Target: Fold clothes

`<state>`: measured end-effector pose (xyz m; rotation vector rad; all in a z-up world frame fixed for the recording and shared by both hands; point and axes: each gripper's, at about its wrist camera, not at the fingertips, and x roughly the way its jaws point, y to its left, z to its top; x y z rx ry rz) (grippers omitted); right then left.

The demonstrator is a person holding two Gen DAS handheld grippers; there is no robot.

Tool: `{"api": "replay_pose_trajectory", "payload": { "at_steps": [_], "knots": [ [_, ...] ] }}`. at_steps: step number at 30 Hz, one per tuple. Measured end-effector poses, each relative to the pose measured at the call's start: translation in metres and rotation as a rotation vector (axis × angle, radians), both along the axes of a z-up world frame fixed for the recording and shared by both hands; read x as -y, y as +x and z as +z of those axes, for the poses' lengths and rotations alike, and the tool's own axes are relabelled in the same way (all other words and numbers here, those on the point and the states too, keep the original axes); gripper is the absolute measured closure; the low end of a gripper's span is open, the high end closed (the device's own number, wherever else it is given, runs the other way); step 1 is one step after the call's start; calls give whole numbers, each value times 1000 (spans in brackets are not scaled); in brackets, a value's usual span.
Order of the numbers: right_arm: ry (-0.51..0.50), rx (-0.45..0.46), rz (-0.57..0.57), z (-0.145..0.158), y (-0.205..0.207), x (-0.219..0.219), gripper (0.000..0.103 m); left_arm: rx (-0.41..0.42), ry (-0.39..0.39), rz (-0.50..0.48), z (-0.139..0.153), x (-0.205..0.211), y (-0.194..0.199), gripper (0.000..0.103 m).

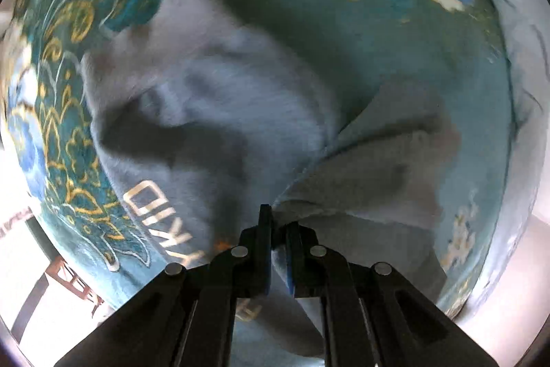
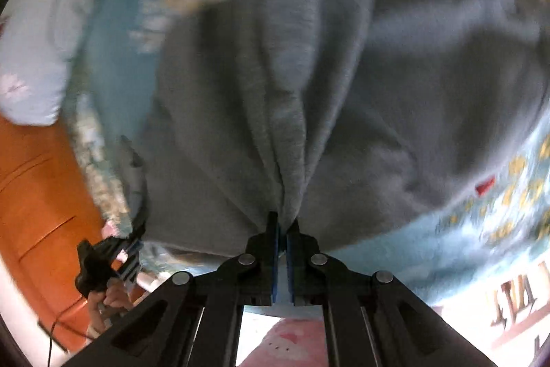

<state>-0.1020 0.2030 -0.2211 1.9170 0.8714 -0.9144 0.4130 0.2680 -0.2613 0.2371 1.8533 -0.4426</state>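
At 6 o'clock in both wrist views, left hand-held gripper (image 1: 277, 229) and right hand-held gripper (image 2: 283, 227) each pinch bunched fabric of the grey sweatshirt (image 1: 213, 112), which spreads toward 12 over a teal floral bedspread (image 1: 68, 23).
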Motion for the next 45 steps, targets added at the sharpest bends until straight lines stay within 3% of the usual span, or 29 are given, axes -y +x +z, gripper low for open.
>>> {"api": "replay_pose_trajectory", "payload": {
  "at_steps": [4, 6, 8, 10, 14, 18, 21, 24, 26, 27, 29, 31, 35, 40, 42, 45],
  "knots": [
    [-44, 4, -17, 20, -13, 1, 94, 25, -30, -137, 15, 15, -3, 93],
    [-92, -6, -23, 41, -25, 5, 83, 65, -54, -239, 32, 27, -7, 80],
    [-157, -35, -61, 57, -41, 15, 57, 131, -85, -339, 50, 37, -13, 58],
    [-220, -85, -130, 69, -59, 28, 45, 226, -117, -449, 65, 51, -23, 49],
    [-245, -129, -246, 55, -75, 65, 41, 329, -132, -680, 66, 86, -54, 46],
    [-213, -192, -307, 30, -78, 92, 40, 380, -144, -897, 63, 91, -93, 41],
    [-189, -248, -321, 19, -87, 99, 42, 404, -100, -1030, 55, 104, -118, 41],
    [-194, -260, -332, 16, -97, 95, 63, 392, -66, -1113, 49, 110, -140, 41],
    [-191, -278, -308, 18, -104, 91, 85, 401, -48, -1145, 42, 114, -147, 41],
    [-192, -287, -293, 20, -108, 89, 85, 407, -38, -1135, 41, 115, -145, 43],
    [-203, -287, -277, 24, -113, 86, 88, 421, -17, -1064, 42, 119, -132, 82],
    [-219, -282, -265, 31, -118, 82, 88, 387, -34, -925, 51, 119, -107, 93],
    [-284, -231, -286, 61, -129, 80, 89, 318, -143, -638, 95, 115, -46, 97],
    [-489, -113, -341, 130, -157, 65, 89, 284, -358, -334, 175, 69, 36, 97],
    [-530, -126, -340, 143, -171, 43, 89, 281, -366, -262, 179, 39, 57, 97],
    [-447, -188, -350, 119, -192, 2, 89, 231, -259, -205, 139, -1, 66, 97]
  ]
}}
